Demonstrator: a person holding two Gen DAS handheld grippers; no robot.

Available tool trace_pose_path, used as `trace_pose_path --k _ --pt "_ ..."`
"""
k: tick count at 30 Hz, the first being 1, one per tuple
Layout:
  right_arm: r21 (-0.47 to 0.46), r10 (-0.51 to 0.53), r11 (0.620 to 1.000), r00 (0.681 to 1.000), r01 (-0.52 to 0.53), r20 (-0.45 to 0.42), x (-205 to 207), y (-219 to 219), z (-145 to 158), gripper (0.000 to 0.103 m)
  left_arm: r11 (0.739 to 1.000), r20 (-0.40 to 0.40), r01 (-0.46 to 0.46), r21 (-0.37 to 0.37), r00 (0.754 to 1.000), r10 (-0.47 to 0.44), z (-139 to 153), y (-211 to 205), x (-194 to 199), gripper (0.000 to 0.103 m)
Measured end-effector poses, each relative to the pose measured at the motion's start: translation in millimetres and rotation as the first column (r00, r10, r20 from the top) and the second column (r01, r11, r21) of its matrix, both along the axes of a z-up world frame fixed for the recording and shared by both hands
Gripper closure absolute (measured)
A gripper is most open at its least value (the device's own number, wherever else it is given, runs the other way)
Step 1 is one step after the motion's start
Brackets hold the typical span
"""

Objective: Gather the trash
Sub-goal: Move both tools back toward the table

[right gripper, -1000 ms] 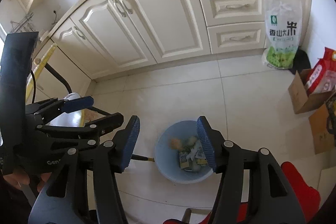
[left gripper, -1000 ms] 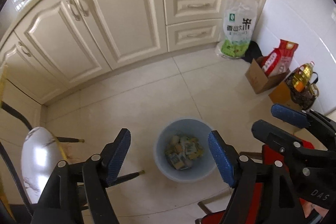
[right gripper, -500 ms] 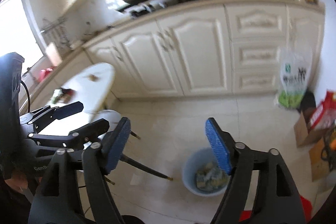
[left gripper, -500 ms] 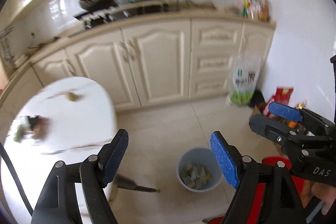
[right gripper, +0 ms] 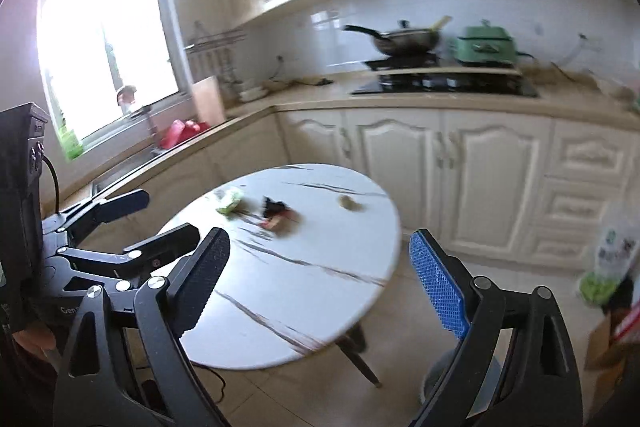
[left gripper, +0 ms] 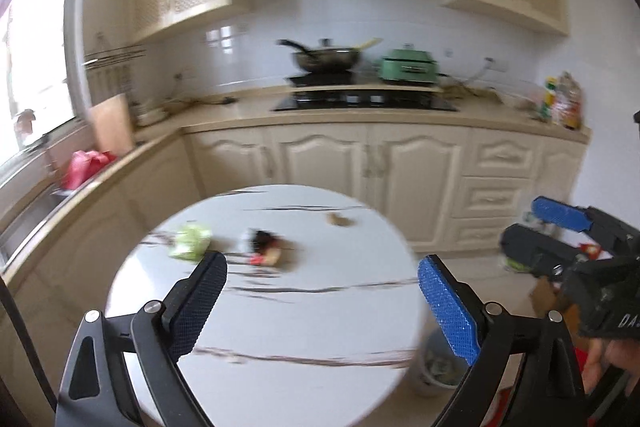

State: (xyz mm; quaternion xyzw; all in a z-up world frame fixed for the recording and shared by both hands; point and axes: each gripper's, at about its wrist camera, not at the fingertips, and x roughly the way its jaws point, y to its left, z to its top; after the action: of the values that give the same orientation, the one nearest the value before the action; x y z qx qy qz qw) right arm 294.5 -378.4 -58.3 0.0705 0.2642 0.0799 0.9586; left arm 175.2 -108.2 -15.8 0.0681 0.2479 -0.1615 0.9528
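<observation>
Left gripper point(left gripper: 322, 297): we hold it over the near edge of the table, aimed across the top. Jaws spread wide, have just been opening, nothing btwn them. Prob. opened in advance so they fit round a scrap.
Table point(left gripper: 320, 331): round, white w/ dark veins, in front of the kitchen cabinets. Trash sits on its far half, so we face it from the near side.
Green wrapper point(left gripper: 189, 241): crumpled, leftmost scrap, far-left part of the top. Nearest the left jaw; likely first pick for that side.
Dark/red wrappers point(left gripper: 264, 247): small heap near the table's middle, just right of the green one. Blurred, so we cannot tell how many pcs.
Brown scrap point(left gripper: 340, 220): small, alone, far-right part of the top, apart from the heap. Right side's likeliest target.
Bin point(left gripper: 438, 367): pale bucket on the floor, under the table's right edge, partly hidden by it. Scraps show inside. Kept close so each drop is a short trip.
Right gripper point(right gripper: 316, 279): level w/ the left one, over the table's near-right edge. Jaws spread wide, have just been opening, empty. Bin sits below its right finger.
Task status: we judge it part done; three lots remain on the table.
</observation>
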Motion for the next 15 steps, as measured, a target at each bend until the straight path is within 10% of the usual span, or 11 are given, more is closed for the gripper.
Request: trace_pose_path --k 8,15 --pt "-0.094 0.069 0.993 0.993 -0.078 -0.1 93.7 54.4 -7.2 0.008 0.987 -0.03 -0.159 0.01 0.987 0.159 16.3 62.0 33.3 0.008" --pt "-0.171 0.034 0.981 0.953 -0.089 -0.301 195.1 55.6 -81.8 0.01 0.981 -0.151 -0.189 0.042 0.97 0.193 -5.4 79.7 131.9 0.008"
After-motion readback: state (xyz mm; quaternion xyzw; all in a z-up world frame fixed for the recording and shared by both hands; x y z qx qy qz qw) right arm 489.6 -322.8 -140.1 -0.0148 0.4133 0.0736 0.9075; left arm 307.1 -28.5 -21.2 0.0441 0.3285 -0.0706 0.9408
